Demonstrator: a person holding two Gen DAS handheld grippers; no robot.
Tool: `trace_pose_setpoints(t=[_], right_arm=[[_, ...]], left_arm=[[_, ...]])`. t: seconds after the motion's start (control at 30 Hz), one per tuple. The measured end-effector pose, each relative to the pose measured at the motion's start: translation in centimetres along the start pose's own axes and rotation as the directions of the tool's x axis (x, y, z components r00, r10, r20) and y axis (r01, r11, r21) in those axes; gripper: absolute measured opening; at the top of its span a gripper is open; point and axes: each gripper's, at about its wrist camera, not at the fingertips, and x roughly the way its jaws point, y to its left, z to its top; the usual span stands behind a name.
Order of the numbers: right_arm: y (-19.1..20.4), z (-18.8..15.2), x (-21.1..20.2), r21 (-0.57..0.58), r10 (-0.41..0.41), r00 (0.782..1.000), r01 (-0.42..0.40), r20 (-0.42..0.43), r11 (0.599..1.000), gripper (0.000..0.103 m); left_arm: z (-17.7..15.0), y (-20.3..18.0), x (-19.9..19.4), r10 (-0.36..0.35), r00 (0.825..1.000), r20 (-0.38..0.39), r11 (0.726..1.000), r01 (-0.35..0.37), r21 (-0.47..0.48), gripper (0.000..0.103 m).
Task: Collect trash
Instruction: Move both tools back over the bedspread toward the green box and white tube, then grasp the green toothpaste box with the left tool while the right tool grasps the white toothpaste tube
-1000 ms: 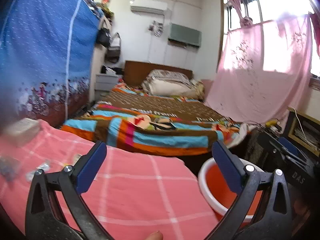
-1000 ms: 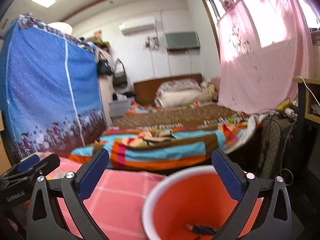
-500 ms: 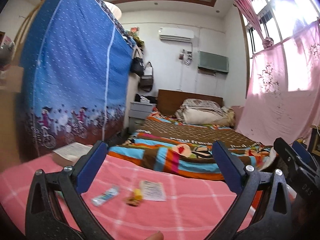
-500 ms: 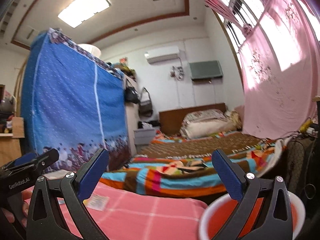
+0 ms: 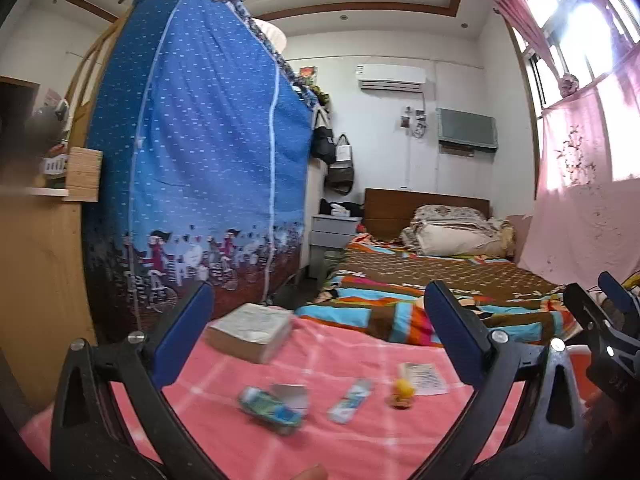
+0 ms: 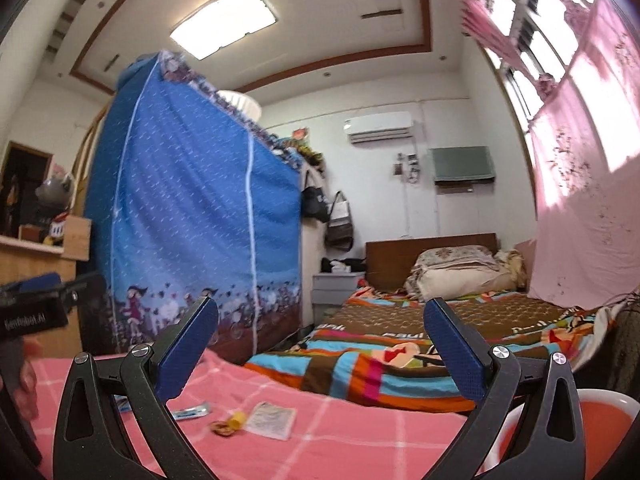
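Both tools apart w/ nothing held; left tool (image 6: 32, 312) reads "GenRobot.AI".

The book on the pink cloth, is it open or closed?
Closed. The book lies flat on the pink cloth, cover on top, page edges stacked together.

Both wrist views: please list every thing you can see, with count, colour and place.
tablecloth: one, pink checked, foreground
book: one, pale, far left on cloth
crushed packet: one, blue-green, near left
wrapper: one, blue-white, centre
yellow scrap: one, beside paper sachet
paper sachet: one, white, right
basin: one, red with white rim, right of cloth
bed: one, striped blanket, behind
wardrobe: one, blue fabric, left
left gripper: blue jaws open, empty
right gripper: blue jaws open, empty
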Motion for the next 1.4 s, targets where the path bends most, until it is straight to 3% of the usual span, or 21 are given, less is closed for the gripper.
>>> trace_pose_setpoints(t=[0.23, 0.43, 0.6, 0.77, 0.83, 0.97, 1.1, 1.23, 1.4], right_arm=[[2.9, -0.9, 1.5, -0.018, 0.081, 0.995, -0.082, -0.055, 0.996, 0.103], [5.3, -2.1, 3.5, -0.042, 0.136, 0.98, -0.143, -0.146, 0.989, 0.103], [6.9, -3.3, 5.5, -0.057, 0.191, 0.943, -0.214, -0.273, 0.975, 0.102], [7.9, -4.3, 6.9, -0.08, 0.207, 0.906, -0.253, -0.37, 0.964, 0.084], [8.0, -4.6, 7.5, -0.07, 0.219, 0.888, -0.269, -0.403, 0.961, 0.081], [8.2, -5.3, 8.9, -0.046, 0.229, 0.847, -0.286, -0.48, 0.957, 0.072], [8.1, -6.0, 9.8, -0.021, 0.229, 0.81, -0.285, -0.54, 0.958, 0.07], [8.4, -6.8, 11.0, 0.003, 0.241, 0.758, -0.301, -0.606, 0.953, 0.064], [9.3, -8.2, 12.7, 0.047, 0.266, 0.658, -0.331, -0.705, 0.943, 0.046]], left_arm=[[-0.8, 3.7, 0.2, 0.012, 1.0, -0.018, 1.0, -0.012, 0.013, 0.103], [-2.1, 5.2, 1.7, 0.011, 0.994, -0.107, 1.0, -0.01, 0.008, 0.103], [-2.8, 5.5, 3.6, -0.028, 0.977, -0.212, 1.0, 0.025, -0.017, 0.103], [-4.7, 5.6, 6.7, -0.082, 0.913, -0.4, 0.996, 0.065, -0.057, 0.103], [-5.8, 5.9, 8.2, -0.11, 0.87, -0.48, 0.993, 0.073, -0.096, 0.102], [-7.0, 6.3, 10.1, -0.151, 0.809, -0.569, 0.985, 0.077, -0.152, 0.095], [-8.7, 6.5, 12.2, -0.205, 0.723, -0.659, 0.973, 0.075, -0.22, 0.082], [-8.4, 6.3, 12.5, -0.23, 0.714, -0.661, 0.967, 0.089, -0.24, 0.062], [-8.6, 6.1, 13.0, -0.279, 0.68, -0.678, 0.956, 0.128, -0.265, 0.054]])
